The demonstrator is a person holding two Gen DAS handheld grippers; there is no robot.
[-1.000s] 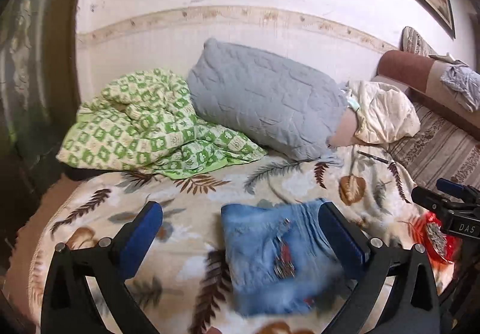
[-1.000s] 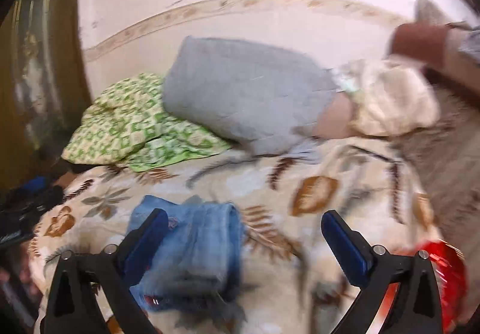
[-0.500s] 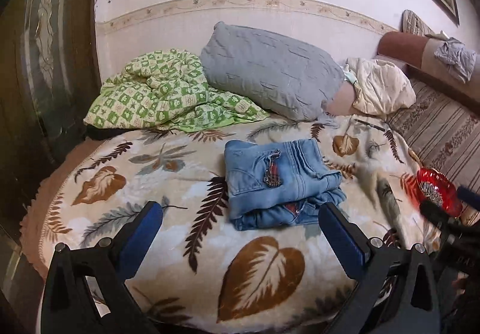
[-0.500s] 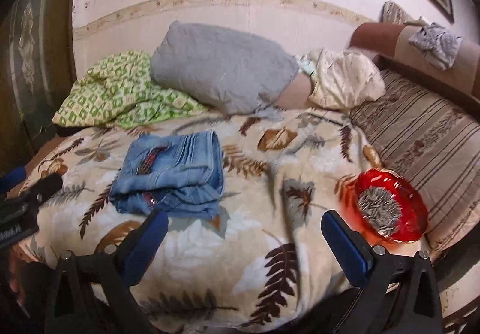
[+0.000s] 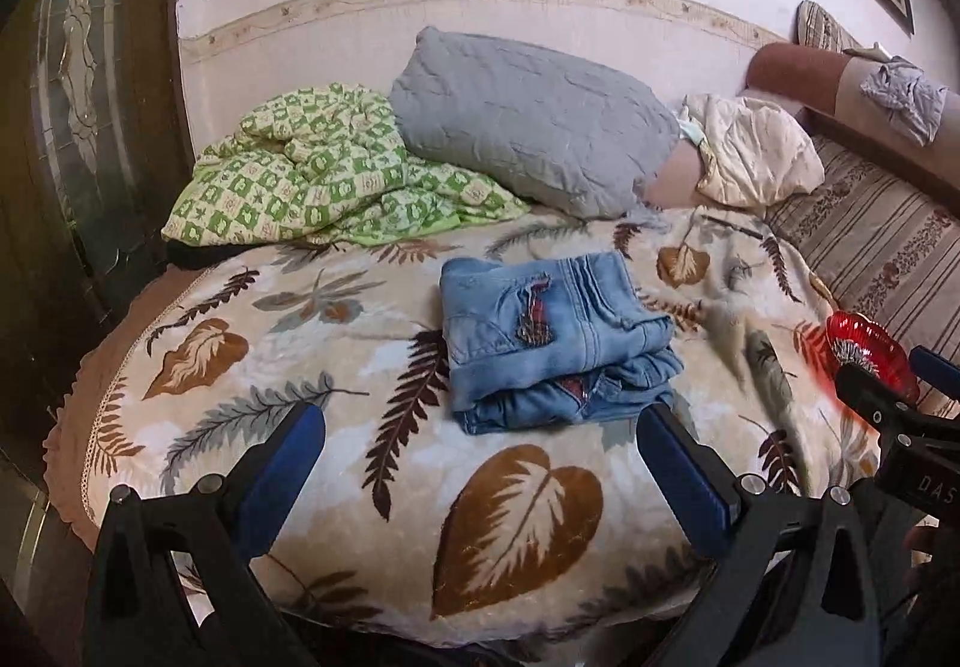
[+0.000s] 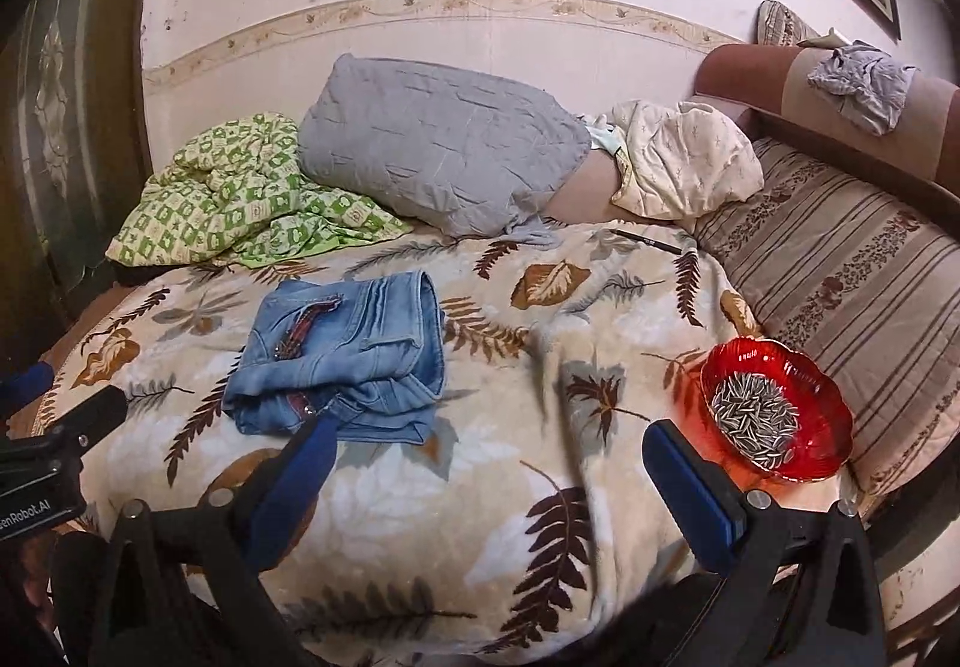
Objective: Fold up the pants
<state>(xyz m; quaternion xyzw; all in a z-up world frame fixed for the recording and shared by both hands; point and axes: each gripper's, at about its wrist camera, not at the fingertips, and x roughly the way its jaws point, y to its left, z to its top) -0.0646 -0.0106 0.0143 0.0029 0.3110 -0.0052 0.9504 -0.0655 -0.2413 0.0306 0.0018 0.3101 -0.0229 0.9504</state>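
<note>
One folded pants (image 5: 552, 343) on blanket (image 5: 336, 367)

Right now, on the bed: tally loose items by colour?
Blue: 1, folded jeans
Green: 1, checked quilt
Grey: 1, pillow
Cream: 1, bundled cloth
Red: 1, bowl of seeds
Black: 1, pen
Total: 6

We see the folded blue denim pants (image 5: 552, 337) on the leaf-patterned blanket (image 5: 360, 487), the grey quilted pillow (image 5: 534, 121) behind them, the red glass bowl (image 6: 777, 415) to their right.
</note>
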